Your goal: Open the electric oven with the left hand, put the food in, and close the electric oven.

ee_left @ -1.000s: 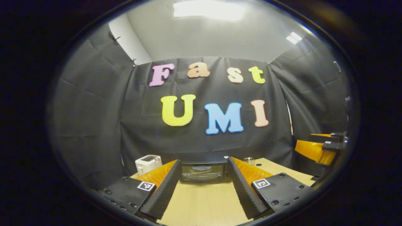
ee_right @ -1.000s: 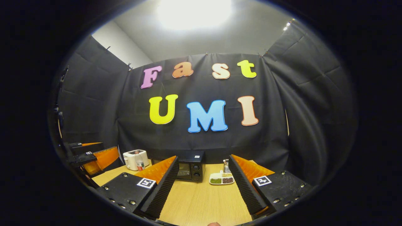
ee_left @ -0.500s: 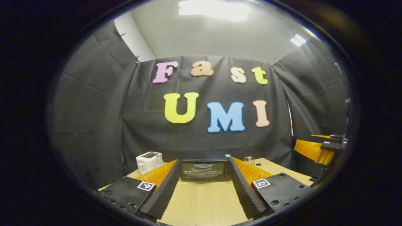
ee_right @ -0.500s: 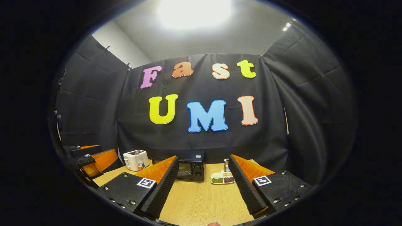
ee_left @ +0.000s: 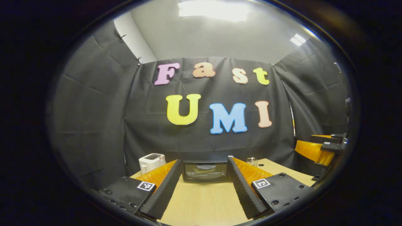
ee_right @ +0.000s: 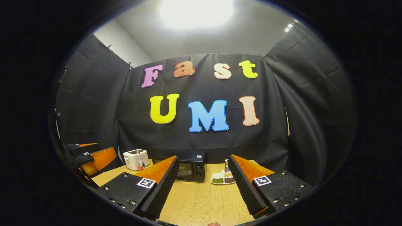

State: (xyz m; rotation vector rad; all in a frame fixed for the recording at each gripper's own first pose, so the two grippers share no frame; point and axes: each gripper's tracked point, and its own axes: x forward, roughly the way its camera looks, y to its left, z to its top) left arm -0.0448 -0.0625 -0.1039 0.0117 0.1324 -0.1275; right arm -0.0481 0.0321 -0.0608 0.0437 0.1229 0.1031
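Note:
A black electric oven (ee_left: 205, 171) stands at the far side of the wooden table, its glass door closed, straight ahead between my left gripper's fingers. My left gripper (ee_left: 204, 168) is open, well short of the oven. In the right gripper view the oven (ee_right: 191, 169) sits left of centre with its knobs on the right side. A white divided plate of food (ee_right: 223, 179) lies on the table just right of the oven. My right gripper (ee_right: 203, 163) is open with nothing between its fingers. The left gripper (ee_right: 91, 157) hangs at that view's left edge.
A white toaster (ee_right: 135, 158) with a small bottle in front stands left of the oven; the toaster (ee_left: 151, 161) also appears in the left gripper view. A small glass jar (ee_left: 252, 161) stands behind the plate. The wooden table (ee_right: 204, 201) stretches toward me. The right gripper (ee_left: 323, 149) hangs at the far right.
The left gripper view has drifted slightly, so the oven sits a little more centred between its fingers. The right gripper has barely moved. Both grippers stay open.

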